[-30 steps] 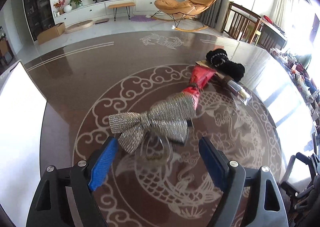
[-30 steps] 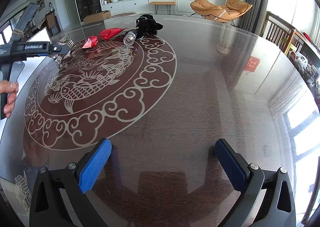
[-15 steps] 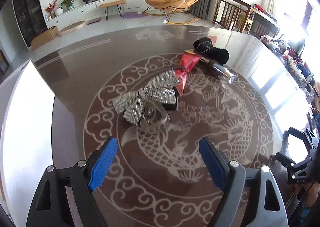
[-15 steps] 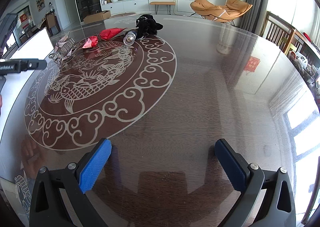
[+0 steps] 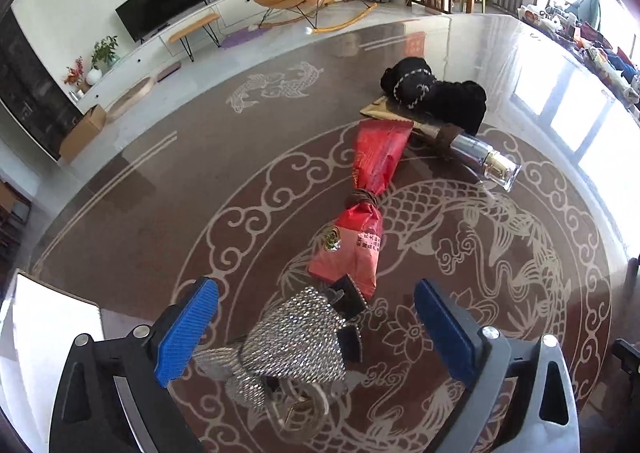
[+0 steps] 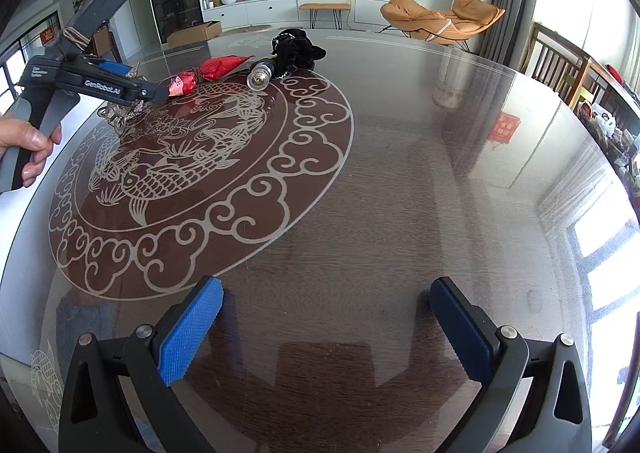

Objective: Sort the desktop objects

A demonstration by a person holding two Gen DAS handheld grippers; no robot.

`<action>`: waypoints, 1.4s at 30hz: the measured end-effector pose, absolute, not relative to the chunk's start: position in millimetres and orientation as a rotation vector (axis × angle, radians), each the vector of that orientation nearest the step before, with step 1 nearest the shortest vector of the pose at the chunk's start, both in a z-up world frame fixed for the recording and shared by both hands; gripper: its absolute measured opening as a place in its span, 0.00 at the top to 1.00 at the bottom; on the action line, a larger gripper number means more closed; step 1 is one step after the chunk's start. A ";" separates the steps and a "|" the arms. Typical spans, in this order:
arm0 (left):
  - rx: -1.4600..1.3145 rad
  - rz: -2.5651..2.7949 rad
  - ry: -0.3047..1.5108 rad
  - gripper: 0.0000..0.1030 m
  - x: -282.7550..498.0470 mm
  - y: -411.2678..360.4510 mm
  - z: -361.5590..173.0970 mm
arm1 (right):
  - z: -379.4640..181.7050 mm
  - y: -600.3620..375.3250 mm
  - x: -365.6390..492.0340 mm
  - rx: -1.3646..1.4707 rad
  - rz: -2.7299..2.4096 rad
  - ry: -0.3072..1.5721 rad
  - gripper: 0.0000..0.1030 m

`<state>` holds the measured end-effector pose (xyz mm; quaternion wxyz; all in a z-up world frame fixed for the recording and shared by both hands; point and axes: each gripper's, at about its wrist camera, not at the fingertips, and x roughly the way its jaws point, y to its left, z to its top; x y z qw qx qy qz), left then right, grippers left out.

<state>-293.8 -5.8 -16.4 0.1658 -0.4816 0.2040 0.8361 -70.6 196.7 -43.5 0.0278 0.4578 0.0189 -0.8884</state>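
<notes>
A silver sequinned bow [image 5: 296,337] lies on the glass table with a clear hair claw [image 5: 300,409] beside it. My left gripper [image 5: 314,289] hangs over them, its jaws opening wide; the bow sits between the blue pads [image 5: 188,329] without touching them. Beyond the bow lie a red tied packet [image 5: 360,229], a silver bottle [image 5: 488,161] and a black fabric piece [image 5: 436,93]. The right wrist view shows that gripper [image 6: 136,85] held by a hand [image 6: 28,141] above the bow [image 6: 128,109]. My right gripper [image 6: 326,293] is open over bare glass, nothing between its fingers.
A white board [image 5: 52,333] lies at the table's left edge. A brown flat packet [image 5: 380,109] pokes out from under the black fabric. The table top [image 6: 400,173] bears an etched fish medallion; chairs stand along its far right side.
My left gripper drew back from the bow, then came forward over it and rolled, with its jaws now wider. The right gripper has not moved.
</notes>
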 end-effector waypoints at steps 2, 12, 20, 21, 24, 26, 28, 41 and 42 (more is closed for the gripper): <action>-1.395 2.332 0.512 0.04 -295.1 -10.0 -22.2 | -43.5 196.7 -70.7 1.413 -2.743 0.058 0.00; -1.344 2.502 0.399 0.48 -247.7 -39.8 -13.6 | -43.5 196.6 -71.0 1.413 -2.743 0.058 0.00; -1.401 2.641 0.209 0.48 -153.9 -70.1 -25.1 | -43.7 196.7 -71.0 1.413 -2.743 0.058 0.00; -1.404 2.660 0.191 0.48 -143.0 -73.4 -26.2 | -43.7 196.7 -71.0 1.414 -2.743 0.058 0.00; -1.401 2.681 0.168 0.35 -126.4 -81.1 -31.4 | -43.7 196.7 -71.1 1.414 -2.743 0.058 0.00; -1.393 2.678 0.151 0.10 -124.7 -87.1 -34.4 | -43.7 196.7 -71.1 1.414 -2.743 0.058 0.00; -1.391 2.676 0.132 0.07 -127.2 -91.1 -35.0 | -43.6 196.7 -71.2 1.414 -2.743 0.058 0.00; -1.422 2.653 0.113 0.00 -130.0 -96.3 -38.8 | -34.1 161.2 -102.1 1.385 -2.528 -0.227 0.03; -1.423 2.654 0.112 0.00 -129.9 -96.4 -38.6 | -33.2 149.7 -116.9 1.394 -2.485 -0.268 0.04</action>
